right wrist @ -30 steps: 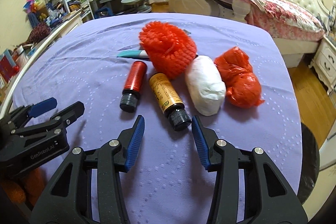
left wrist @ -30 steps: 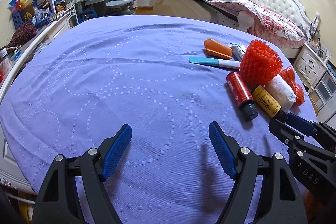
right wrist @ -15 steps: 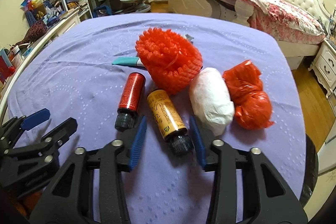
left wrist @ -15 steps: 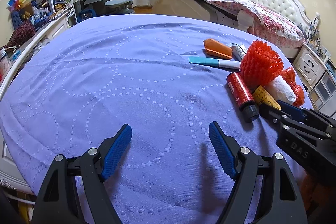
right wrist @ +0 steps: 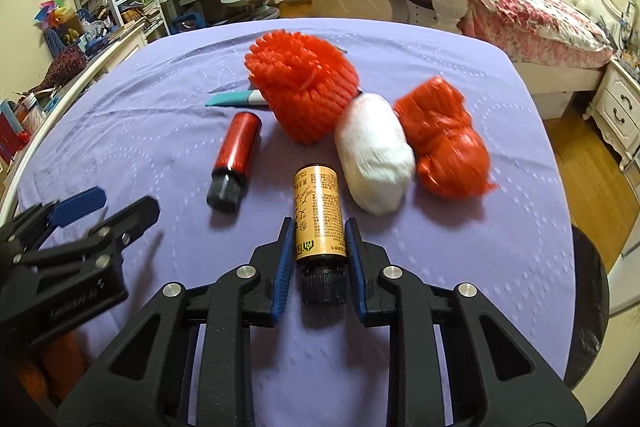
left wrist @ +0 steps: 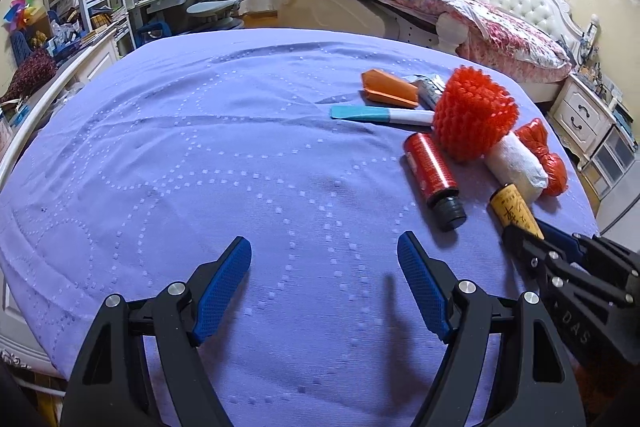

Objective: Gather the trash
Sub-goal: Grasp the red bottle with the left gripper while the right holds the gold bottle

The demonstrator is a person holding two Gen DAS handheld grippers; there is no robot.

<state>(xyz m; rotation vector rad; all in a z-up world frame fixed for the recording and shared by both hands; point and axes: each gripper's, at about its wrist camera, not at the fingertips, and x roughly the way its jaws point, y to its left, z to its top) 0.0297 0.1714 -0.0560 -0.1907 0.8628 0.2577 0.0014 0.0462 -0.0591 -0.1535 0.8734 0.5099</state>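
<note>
since a second ago the right gripper [right wrist: 316, 259] has advanced onto the yellow bottle [right wrist: 319, 215] and drawn its jaws in from a wide setting; the left gripper [left wrist: 324, 263] has not shifted.

left wrist view: the left gripper is wide and empty above bare purple cloth [left wrist: 200, 147]. at the near right the right gripper's black frame covers the cap end of the yellow bottle. the red bottle [left wrist: 430, 173] lies just left of it, the red foam net [left wrist: 472, 117] beyond.

right wrist view: step in hand is the pick. both blue pads press the yellow bottle's lower body just above its black cap, which points toward the camera. the bottle appears to lie flat on the cloth, near centre, just beside the white wad [right wrist: 374, 157]. it is a small gold-labelled cylinder with dark print, rigid and smooth.

next move, as judged: lift straight up clear of the white wad, then carry to a bin; none is in view.
</note>
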